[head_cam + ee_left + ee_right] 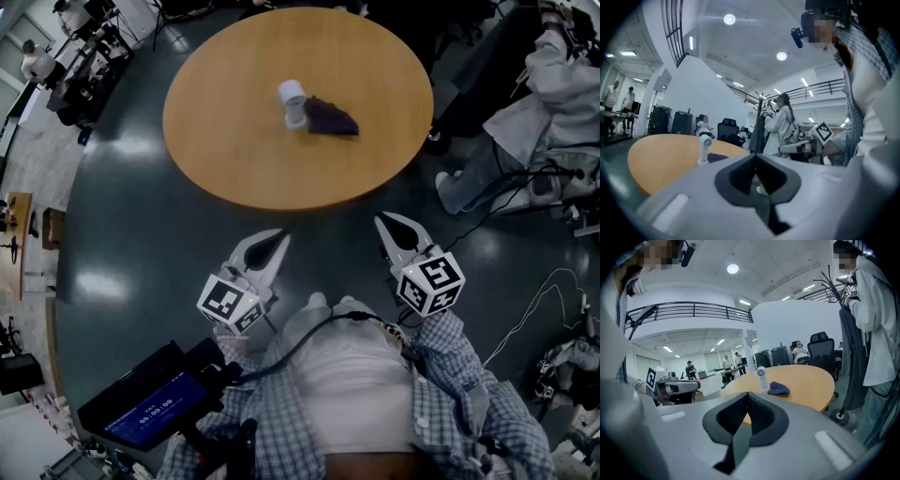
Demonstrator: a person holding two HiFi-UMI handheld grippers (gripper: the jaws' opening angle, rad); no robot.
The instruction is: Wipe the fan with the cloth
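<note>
Round table (234,159) | fan (293,101) beside cloth (330,118); detail blurred | left tool (280,240), right tool (383,221) closed, empty

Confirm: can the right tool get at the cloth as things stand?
Likely yes, after a move forward. The right tool hangs shut, short of the table, and only bare tabletop lies between it and the cloth. The fan stands beyond the cloth, out of the path.

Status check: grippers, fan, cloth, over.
Shut, empty: left gripper, right gripper, short of the table. On it the fan upright, cloth beside it. Nothing between.
</note>
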